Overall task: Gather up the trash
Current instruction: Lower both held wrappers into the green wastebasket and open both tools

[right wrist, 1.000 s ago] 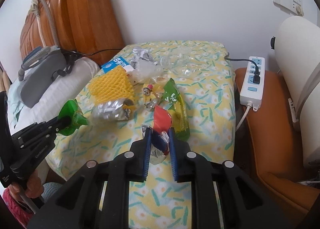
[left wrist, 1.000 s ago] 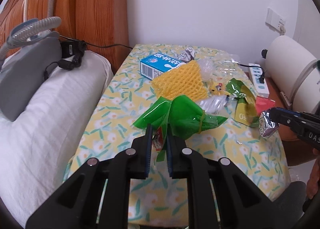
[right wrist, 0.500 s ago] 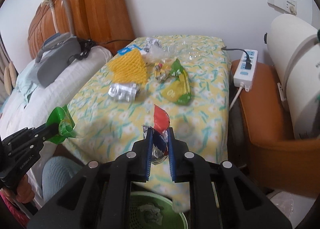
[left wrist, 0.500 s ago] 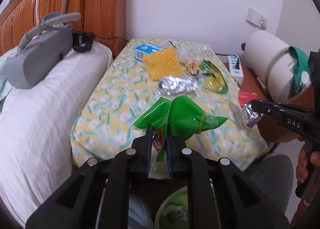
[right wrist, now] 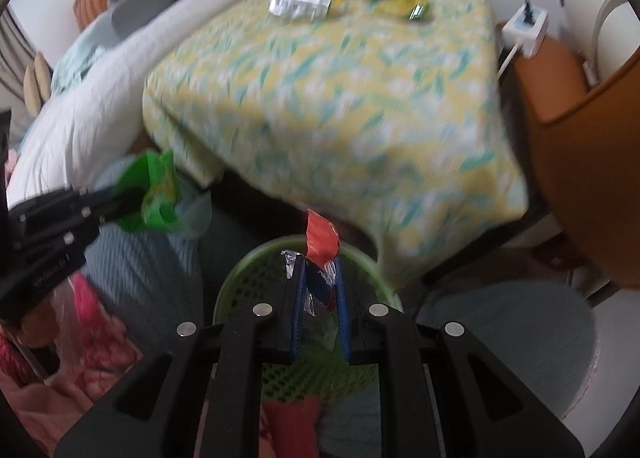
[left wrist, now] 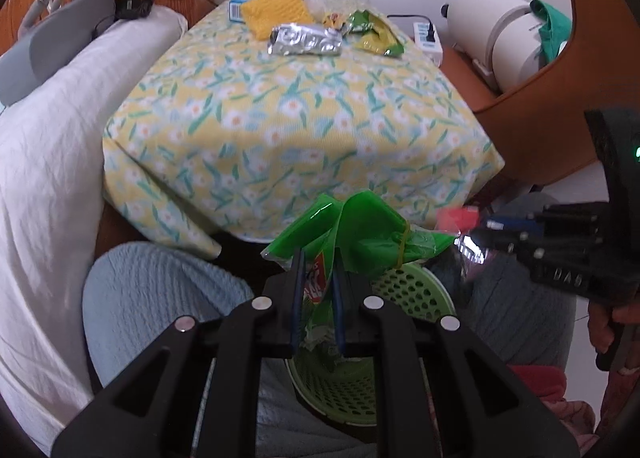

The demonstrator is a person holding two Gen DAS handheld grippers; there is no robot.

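You are gripping a green bag (left wrist: 362, 232) and a red wrapper (right wrist: 320, 244) over the basket (right wrist: 236, 290); be centering both grippers before releasing.

Green perforated basket (left wrist: 404, 290) mouth open below both tongs, hemmed by the person's knees (left wrist: 160, 290) left and right. Left tongs (left wrist: 316, 282) clamp a green wrapper (left wrist: 360, 234) over the near rim; right tongs (right wrist: 318, 286) clamp a red-and-foil wrapper (right wrist: 320, 246) over the basket. Counter (left wrist: 296, 114) near half bare; foil bag (left wrist: 304, 40), yellow foam net (left wrist: 276, 10) and green snack bag (left wrist: 372, 30) crowd the far edge. Pillow (left wrist: 44, 130) blocks left, orange chair (left wrist: 536, 98) right.
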